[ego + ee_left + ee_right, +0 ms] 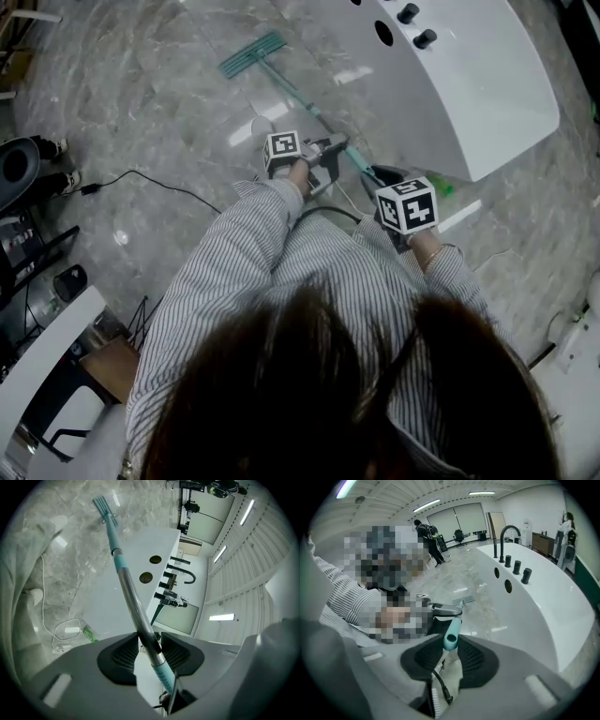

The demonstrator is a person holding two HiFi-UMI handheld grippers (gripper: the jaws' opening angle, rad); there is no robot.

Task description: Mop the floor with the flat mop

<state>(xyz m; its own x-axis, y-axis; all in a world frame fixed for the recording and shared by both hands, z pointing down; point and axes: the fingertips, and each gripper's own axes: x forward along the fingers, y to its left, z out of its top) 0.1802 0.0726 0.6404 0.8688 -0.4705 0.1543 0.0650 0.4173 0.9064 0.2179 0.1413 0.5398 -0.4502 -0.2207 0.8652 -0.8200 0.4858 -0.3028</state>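
The flat mop has a teal head [251, 54] lying on the grey marble floor, and its handle [309, 105] slants back toward me. My left gripper [335, 150] is shut on the metal shaft; in the left gripper view the handle [136, 611] passes between the pads of the left gripper [149, 643] and runs out to the mop head [104, 506]. My right gripper [382, 178] is shut on the handle's teal top end [451, 637], which is squeezed between the pads of the right gripper [450, 652]. Beyond it, the mop head [464, 602] shows small on the floor.
A white curved counter [487, 84] with black taps [506, 541] stands close on the right. A black cable [150, 180] and a white cord [61, 630] lie on the floor, with a green object [441, 190] by the counter. Black chairs [23, 169] stand left; people stand far off.
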